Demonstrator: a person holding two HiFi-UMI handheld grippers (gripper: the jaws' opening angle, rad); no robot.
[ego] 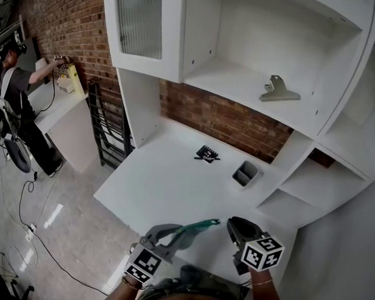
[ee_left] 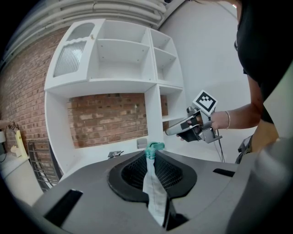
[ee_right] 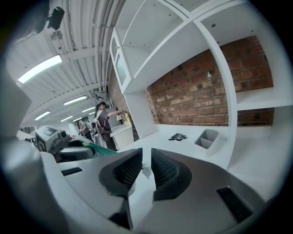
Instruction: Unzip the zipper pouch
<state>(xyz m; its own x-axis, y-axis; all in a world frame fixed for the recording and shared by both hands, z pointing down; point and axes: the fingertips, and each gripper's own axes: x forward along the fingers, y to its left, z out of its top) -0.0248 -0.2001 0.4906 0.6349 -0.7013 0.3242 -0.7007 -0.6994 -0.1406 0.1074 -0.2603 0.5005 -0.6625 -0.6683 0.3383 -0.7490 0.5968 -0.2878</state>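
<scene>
Zipper pouch (ee_left: pixel 153 192): a pale, see-through, thin flat sleeve with a teal zip strip along one edge. We've got it up in the air over the near edge of the white desktop (ego: pixel 173 183), not resting on anything.
Left claw: our left gripper (ego: pixel 176 232) is clamped on the pouch body, and the teal end pokes out past its tips.
Right claw: our right gripper (ee_right: pixel 146 160) is pretty much closed, with only a thin slit between the pads and none of the pouch in it. It sits just beside the teal tip. There's a tiny pale speck in the slit, and we can't tell what it is.
Handling guess: we reckon it's super light and floppy, and the film looks slick. The zip strip seems to be the only stiffish part, so it'll likely twist if pulled off-line.
Where to grab: we'd say keep pinching the body close to the zip, then nip the small teal nub at the tip, which is probably the pull.
Textures: the gripper shells are matte grey plastic and the pads are black and ribbed.
Desk stuff: a small black comb-like bit (ego: pixel 207 154) sits toward the desktop's back edge. A grey two-slot plastic tray (ego: pixel 246 174) is near the back right corner, and a shiny metal bulldog clip (ego: pixel 278 89) is on the shelf above.
</scene>
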